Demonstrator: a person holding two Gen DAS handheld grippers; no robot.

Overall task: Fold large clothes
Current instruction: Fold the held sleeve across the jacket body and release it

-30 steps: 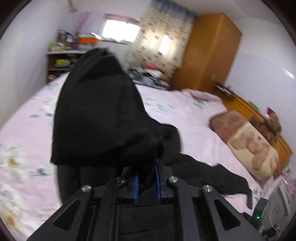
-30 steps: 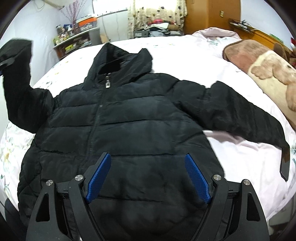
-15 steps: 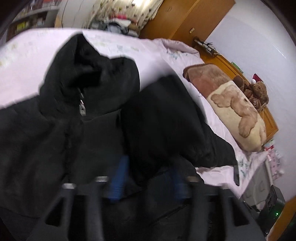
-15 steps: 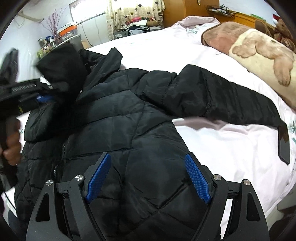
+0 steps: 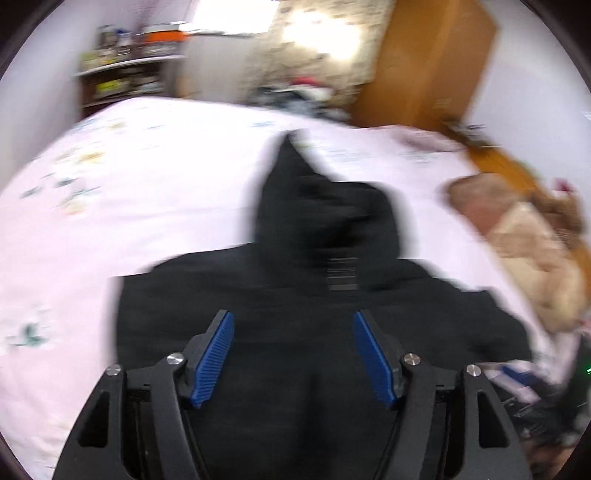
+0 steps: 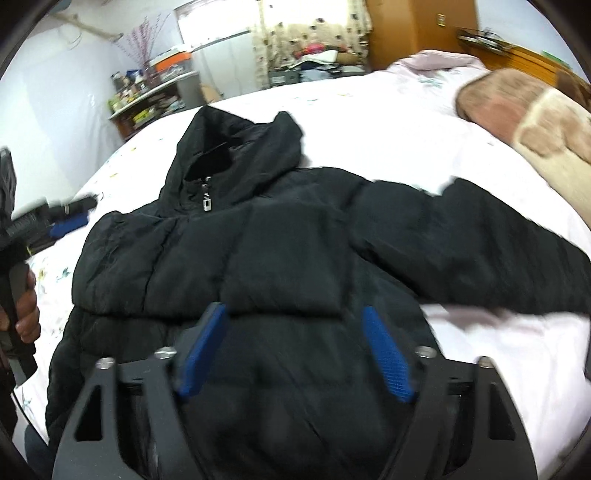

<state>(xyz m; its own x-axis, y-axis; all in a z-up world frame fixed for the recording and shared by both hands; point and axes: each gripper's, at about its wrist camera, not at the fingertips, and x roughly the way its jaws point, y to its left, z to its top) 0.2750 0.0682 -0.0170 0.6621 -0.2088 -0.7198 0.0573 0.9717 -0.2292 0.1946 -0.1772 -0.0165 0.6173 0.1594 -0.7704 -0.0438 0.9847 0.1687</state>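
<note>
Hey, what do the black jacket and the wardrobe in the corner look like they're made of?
Black jacket: likely padded synthetic shell, matte; puffy quilted panels, metal-looking zipper pull. Wardrobe: wood or wood veneer, smooth orange-brown; too blurred to tell which.

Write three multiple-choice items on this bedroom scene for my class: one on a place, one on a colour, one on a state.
1. Where does the jacket lie?
A. on the bed
B. on the floor
C. on a chair

2. What colour are the gripper pads?
A. red
B. blue
C. green

3. How is the right gripper?
A. shut on a sleeve
B. shut, empty
C. open, empty

Key: 1 A, the jacket is spread on the pink sheet; 2 B, both pads show blue; 3 C, the pads stand apart with nothing between them.
</note>
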